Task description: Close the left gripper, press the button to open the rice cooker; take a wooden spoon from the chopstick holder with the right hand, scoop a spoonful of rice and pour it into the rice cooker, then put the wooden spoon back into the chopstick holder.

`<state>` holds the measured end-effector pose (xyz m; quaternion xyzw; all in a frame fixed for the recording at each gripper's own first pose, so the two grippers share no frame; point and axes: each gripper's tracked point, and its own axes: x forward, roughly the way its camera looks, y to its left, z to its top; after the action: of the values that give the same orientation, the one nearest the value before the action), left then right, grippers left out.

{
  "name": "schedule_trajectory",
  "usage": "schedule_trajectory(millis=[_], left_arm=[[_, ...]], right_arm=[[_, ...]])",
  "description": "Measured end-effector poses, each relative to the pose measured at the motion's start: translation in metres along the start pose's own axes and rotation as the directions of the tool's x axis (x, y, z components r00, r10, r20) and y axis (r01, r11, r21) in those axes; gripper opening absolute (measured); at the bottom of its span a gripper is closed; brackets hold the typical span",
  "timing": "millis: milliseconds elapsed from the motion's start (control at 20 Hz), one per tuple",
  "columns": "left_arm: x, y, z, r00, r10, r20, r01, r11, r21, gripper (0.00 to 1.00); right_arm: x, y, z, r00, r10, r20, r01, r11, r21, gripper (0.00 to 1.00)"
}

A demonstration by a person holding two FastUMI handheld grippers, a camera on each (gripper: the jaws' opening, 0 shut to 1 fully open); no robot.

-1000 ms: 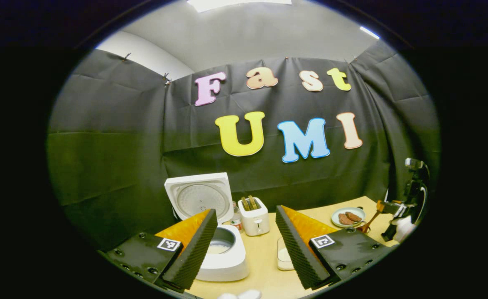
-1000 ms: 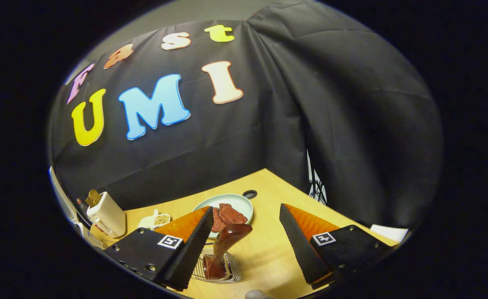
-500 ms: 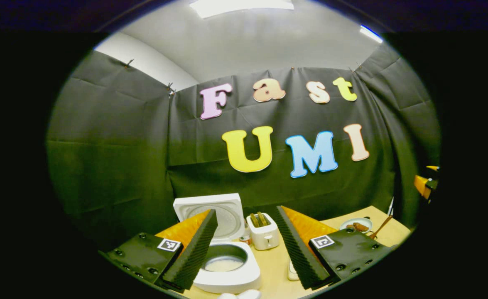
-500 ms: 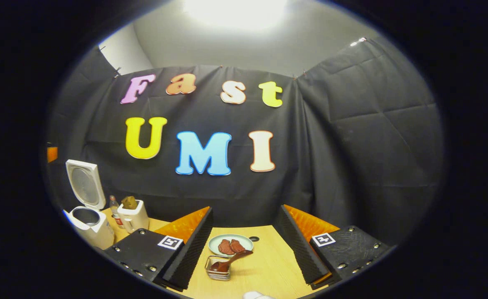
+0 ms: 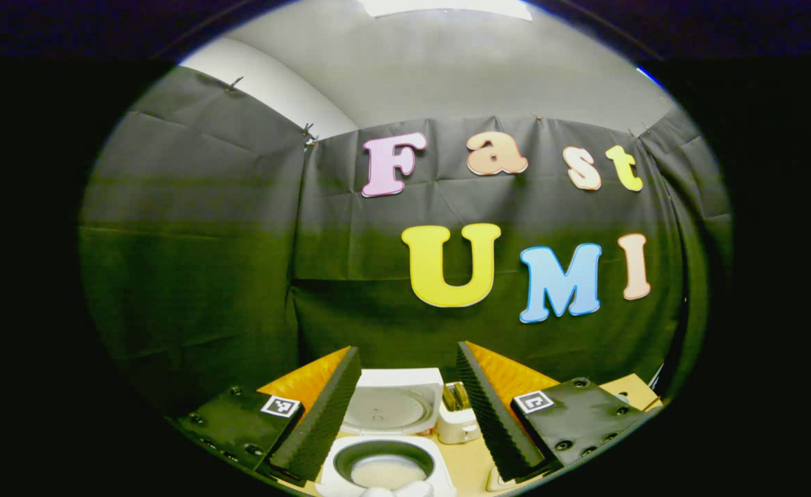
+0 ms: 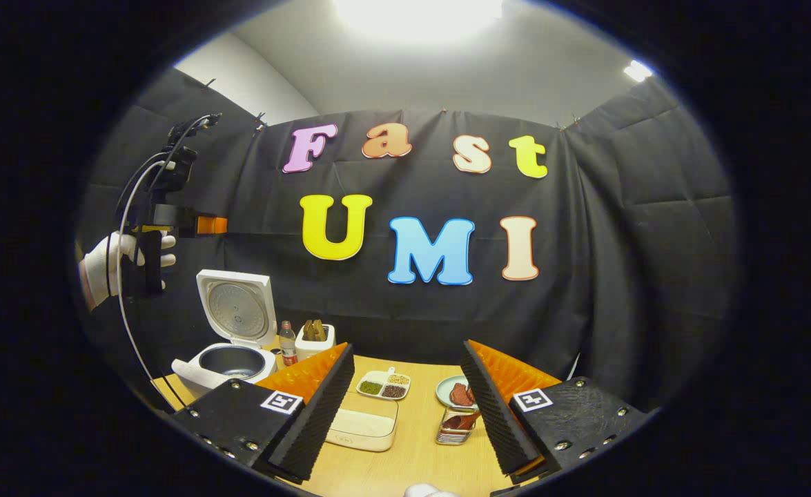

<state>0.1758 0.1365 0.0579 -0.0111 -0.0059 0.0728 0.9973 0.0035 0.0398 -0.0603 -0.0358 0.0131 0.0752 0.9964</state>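
Nearest us, our right gripper (image 6: 405, 407) has its jaws released and empty above the tabletop (image 6: 415, 455). Just beyond, the wooden spoon (image 6: 462, 420) sits in the chopstick holder (image 6: 455, 431), beside a white rice box (image 6: 364, 426). Our left gripper (image 5: 406, 407) is also spread wide, holding nothing, above the rice cooker (image 5: 384, 469), whose lid (image 5: 393, 408) stands up with rice in the pot. From the right gripper view, the left gripper is raised high over the cooker, held by a gloved hand (image 6: 112, 266). We judge the scoop poured and the spoon returned; the task looks finished, so next we need only draw both grippers clear.
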Motion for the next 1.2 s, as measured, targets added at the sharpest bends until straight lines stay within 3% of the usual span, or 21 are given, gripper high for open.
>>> schedule_trajectory(millis=[300, 450, 650, 900, 950, 1050, 1200], left_arm=[[0.111, 0.022, -0.001, 0.997, 0.028, -0.069, -0.028, 1.0, 0.002, 0.98], [0.167, 0.015, -0.025, 0.987, 0.017, -0.157, -0.014, 1.0, 0.019, 0.98], [0.22, 0.02, -0.099, 0.937, 0.042, -0.348, -0.036, 0.999, 0.024, 0.99], [0.231, 0.042, -0.179, 0.839, 0.075, -0.539, -0.106, 0.994, -0.027, 0.98], [0.232, 0.044, -0.175, 0.848, 0.079, -0.524, -0.098, 0.995, -0.008, 1.0], [0.225, 0.043, -0.182, 0.838, 0.08, -0.539, -0.078, 0.997, 0.028, 0.94], [0.222, 0.044, -0.185, 0.83, 0.074, -0.553, -0.08, 0.997, 0.014, 0.95]], right_arm=[[0.004, -0.008, -0.008, 0.998, -0.024, -0.058, 0.024, 1.0, 0.007, 0.95], [0.005, -0.006, -0.015, 0.996, -0.017, -0.088, 0.017, 1.0, -0.001, 0.95], [0.008, -0.004, -0.02, 0.994, -0.004, -0.111, 0.004, 1.0, 0.003, 0.95], [0.01, -0.006, -0.032, 0.99, 0.006, -0.144, -0.001, 0.999, 0.034, 0.95], [0.01, -0.007, -0.037, 0.988, 0.009, -0.154, -0.002, 0.999, 0.044, 0.95], [0.012, -0.006, -0.04, 0.986, 0.018, -0.168, -0.006, 0.998, 0.066, 0.95], [0.015, -0.004, -0.042, 0.984, 0.038, -0.176, -0.021, 0.995, 0.1, 0.95]])
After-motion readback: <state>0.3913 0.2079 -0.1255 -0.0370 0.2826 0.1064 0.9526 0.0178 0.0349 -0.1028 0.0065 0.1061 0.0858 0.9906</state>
